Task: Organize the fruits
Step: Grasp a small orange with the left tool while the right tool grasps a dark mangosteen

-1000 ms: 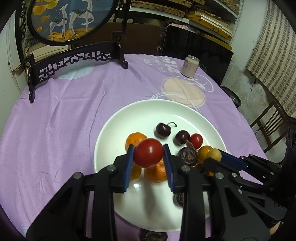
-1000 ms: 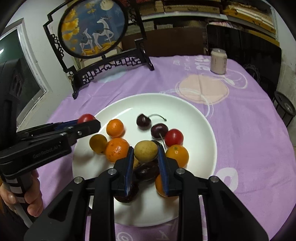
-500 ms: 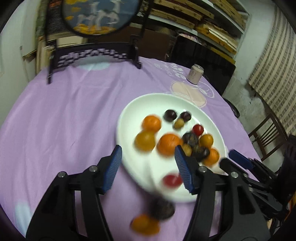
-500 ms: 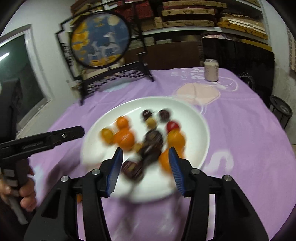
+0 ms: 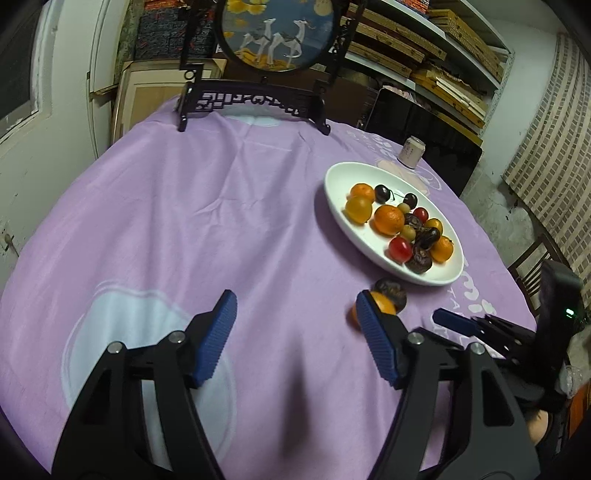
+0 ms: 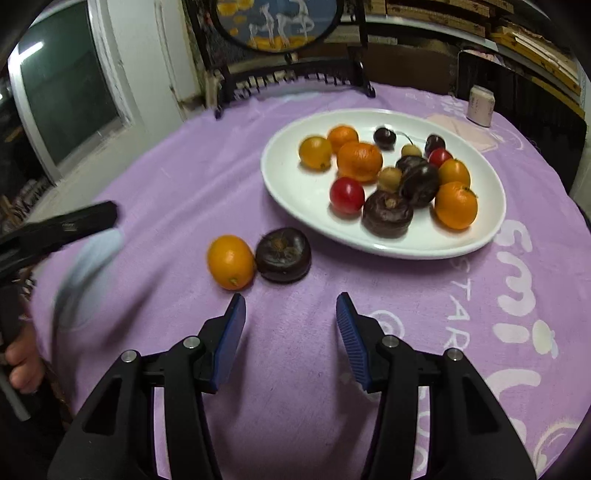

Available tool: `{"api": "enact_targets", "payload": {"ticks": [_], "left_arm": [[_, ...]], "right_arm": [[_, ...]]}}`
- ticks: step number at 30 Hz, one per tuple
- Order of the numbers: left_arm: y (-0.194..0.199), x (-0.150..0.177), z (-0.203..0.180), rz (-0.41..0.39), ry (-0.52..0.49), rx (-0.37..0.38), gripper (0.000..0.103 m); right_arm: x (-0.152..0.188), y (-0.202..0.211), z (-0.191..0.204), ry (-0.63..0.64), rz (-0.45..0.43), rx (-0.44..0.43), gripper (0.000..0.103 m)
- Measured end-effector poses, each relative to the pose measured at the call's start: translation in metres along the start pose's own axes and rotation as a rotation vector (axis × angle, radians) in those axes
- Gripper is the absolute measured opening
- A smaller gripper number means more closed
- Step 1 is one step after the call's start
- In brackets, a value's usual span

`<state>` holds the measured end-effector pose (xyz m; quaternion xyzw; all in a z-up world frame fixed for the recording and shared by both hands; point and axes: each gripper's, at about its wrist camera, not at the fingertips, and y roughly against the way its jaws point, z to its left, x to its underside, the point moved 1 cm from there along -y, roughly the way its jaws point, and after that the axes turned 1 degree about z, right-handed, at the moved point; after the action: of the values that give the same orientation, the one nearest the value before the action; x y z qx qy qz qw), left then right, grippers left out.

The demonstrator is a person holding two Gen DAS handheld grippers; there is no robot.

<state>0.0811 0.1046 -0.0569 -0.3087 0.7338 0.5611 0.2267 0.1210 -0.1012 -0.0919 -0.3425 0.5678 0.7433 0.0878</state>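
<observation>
Left gripper (image 5: pixel 295 332): jaws wide apart, just been opening, nothing between the pads; bare purple cloth (image 5: pixel 184 221) under them. In the right wrist view its fingers (image 6: pixel 88 218) enter from 9 o'clock, a hand (image 6: pixel 22 362) on the handle at 8 o'clock.

Right gripper (image 6: pixel 290 325): jaws apart, opened within the last second, nothing between them; cloth (image 6: pixel 295 369) only. In the left wrist view its blue fingertip (image 5: pixel 454 321) shows at 4 o'clock.

White plate (image 6: pixel 288 184) sits at 1 o'clock from the right gripper; in the left wrist view the plate (image 5: pixel 340 221) lies at 2 o'clock. On the plate: oranges (image 6: pixel 359 160) large and small, two red tomatoes (image 6: pixel 346 195), dark cherries (image 6: pixel 384 137), dark flattish fruits (image 6: pixel 387 213), two small tan fruits (image 6: pixel 390 178). The pile sits from the middle toward the right side of the plate.

Off the plate, on the cloth: one small orange (image 6: pixel 231 261) and one dark fruit (image 6: pixel 283 254), touching side by side, just beside the near rim, at 11 o'clock from the right gripper. In the left wrist view the same pair, small orange (image 5: pixel 384 304) and dark fruit (image 5: pixel 391 291), sits partly behind the left gripper's right finger.

Can (image 6: pixel 480 105) stands upright beyond the plate at 1 o'clock. Round screen (image 5: pixel 277 33) on a black stand at the far edge, 12 o'clock.
</observation>
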Motion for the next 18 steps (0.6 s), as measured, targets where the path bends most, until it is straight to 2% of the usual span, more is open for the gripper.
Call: {"api": "enact_targets", "payload": {"ticks": [5,11,12,13,16,18], "left_arm": [[0.005,0.005,0.011,0.004,0.014,0.03,0.069],[0.009,0.009,0.011,0.006,0.011,0.049,0.069],[0.01,0.01,0.01,0.007,0.009,0.051,0.069],[0.011,0.011,0.008,0.008,0.004,0.051,0.069],[0.01,0.012,0.004,0.016,-0.007,0.053,0.069],[0.008,0.013,-0.002,0.024,-0.02,0.058,0.069]], "right_arm": [[-0.011,-0.026,0.003,0.002,0.062,0.059,0.052],[-0.025,-0.044,0.013,0.046,0.058,0.089,0.052],[-0.026,-0.045,0.014,0.053,0.057,0.091,0.047],[-0.027,-0.045,0.016,0.063,0.057,0.082,0.04],[-0.023,-0.042,0.018,0.076,0.059,0.081,0.04],[-0.017,-0.031,0.012,0.036,0.072,0.035,0.04]]}}
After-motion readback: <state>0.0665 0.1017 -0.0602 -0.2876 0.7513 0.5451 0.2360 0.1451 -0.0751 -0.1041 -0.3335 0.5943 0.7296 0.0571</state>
